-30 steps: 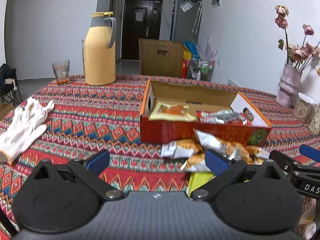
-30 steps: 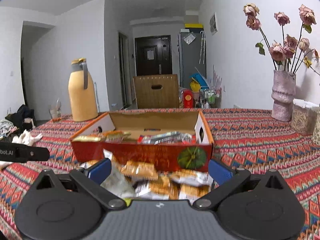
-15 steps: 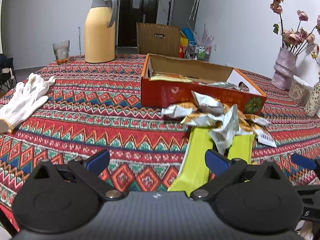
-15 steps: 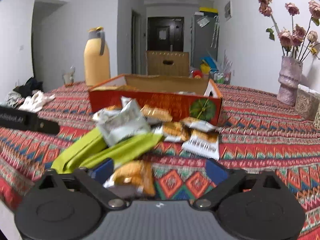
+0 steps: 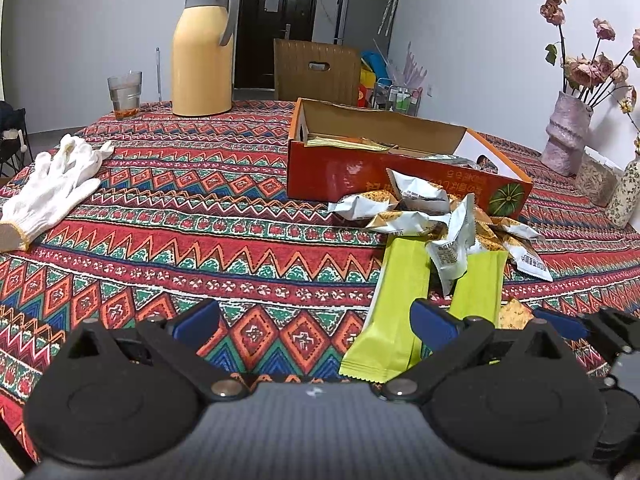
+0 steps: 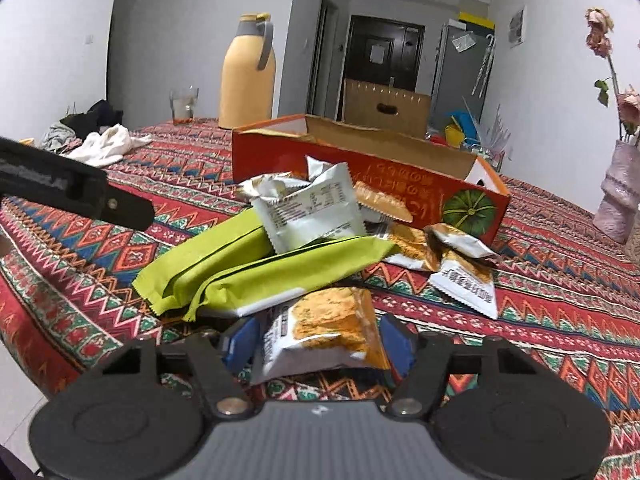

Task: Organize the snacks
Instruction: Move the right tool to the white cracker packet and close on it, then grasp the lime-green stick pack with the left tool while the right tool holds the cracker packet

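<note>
Closing around an orange packet (image 6: pixel 326 332), the right gripper (image 6: pixel 316 340) now has its blue pads just beside the wrapper's two sides; whether they already press it I cannot tell. A second ago these jaws stood wide over the pile with nothing between them, so a pick has begun. The packet lies at the near edge of the table (image 6: pixel 560 300), in front of two green bars (image 6: pixel 248 268) and a heap of small packets (image 6: pixel 312 212).

The left gripper (image 5: pixel 316 322) hangs released, nothing between its fingers, only cloth below; its right finger sits just beside the nearer green bar (image 5: pixel 394 312). It has come lower than a second ago.

Behind the heap stands the open red box (image 6: pixel 400 192), already holding some snacks. Judging by this, the packet is likely headed there. Far back are a white glove (image 5: pixel 52 188), a glass (image 5: pixel 125 94) and a yellow flask (image 5: pixel 202 48).
</note>
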Available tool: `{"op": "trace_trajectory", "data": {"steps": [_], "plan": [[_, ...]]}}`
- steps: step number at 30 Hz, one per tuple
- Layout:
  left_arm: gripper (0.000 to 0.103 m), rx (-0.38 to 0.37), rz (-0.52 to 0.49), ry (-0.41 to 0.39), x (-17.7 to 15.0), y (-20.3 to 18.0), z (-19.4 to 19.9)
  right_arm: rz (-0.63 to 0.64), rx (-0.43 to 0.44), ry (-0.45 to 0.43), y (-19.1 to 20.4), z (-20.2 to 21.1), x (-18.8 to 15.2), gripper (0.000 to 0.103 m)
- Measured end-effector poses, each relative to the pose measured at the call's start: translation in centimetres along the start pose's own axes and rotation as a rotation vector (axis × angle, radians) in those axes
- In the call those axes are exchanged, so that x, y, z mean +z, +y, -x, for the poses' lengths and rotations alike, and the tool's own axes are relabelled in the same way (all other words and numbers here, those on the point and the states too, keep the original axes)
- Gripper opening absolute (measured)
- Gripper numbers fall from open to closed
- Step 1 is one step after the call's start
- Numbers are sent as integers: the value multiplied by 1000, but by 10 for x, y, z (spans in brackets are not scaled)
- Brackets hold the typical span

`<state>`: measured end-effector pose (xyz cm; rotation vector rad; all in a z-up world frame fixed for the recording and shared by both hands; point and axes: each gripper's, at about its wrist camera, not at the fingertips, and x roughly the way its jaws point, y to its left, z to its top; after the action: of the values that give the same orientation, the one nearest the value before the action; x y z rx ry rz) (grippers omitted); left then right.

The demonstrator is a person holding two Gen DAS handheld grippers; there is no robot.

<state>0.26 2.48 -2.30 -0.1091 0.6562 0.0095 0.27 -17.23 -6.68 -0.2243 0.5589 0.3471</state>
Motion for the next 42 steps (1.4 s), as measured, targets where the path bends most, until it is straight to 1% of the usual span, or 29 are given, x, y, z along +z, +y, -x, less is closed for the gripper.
{"op": "trace_trajectory", "data": {"steps": [4,8,12,13,21,26,32,33,34,35,37,38,40,41,42], "plan": [[103,-1,1,6,-1,1,-2,-7,6,-4,1,-4,-3,67],[103,-4,0,10,-1,1,-4,-20,11,-18,-2,0,-6,58],[103,0,3,22,1,1,-10,-55,1,-36,-13,11,-10,53],[103,1,3,25,2,0,-12,-67,-5,-45,-17,15,-11,49],[103,-3,-27,48,8,-13,-30,-164,-79,-92,-53,30,-15,48],[103,-18,-50,63,11,-25,-43,-201,-95,-92,-65,28,-20,48],[103,-17,-103,72,12,-44,-57,-241,-101,-107,-74,28,-23,48],[101,-20,-110,75,12,-46,-59,-246,-101,-109,-75,28,-23,48],[94,-22,-117,81,12,-49,-62,-250,-100,-111,-76,28,-24,48],[90,-23,-124,90,12,-51,-65,-255,-99,-111,-77,27,-24,48],[78,-45,-130,105,11,-55,-71,-266,-97,-112,-80,26,-25,48],[75,-56,-130,112,11,-56,-73,-268,-95,-112,-80,26,-25,48],[58,-62,-138,114,11,-58,-75,-271,-91,-113,-82,25,-25,49],[51,-67,-142,108,11,-59,-74,-272,-88,-113,-82,25,-25,49],[43,-87,-144,107,11,-60,-74,-273,-86,-112,-82,24,-25,49]]}}
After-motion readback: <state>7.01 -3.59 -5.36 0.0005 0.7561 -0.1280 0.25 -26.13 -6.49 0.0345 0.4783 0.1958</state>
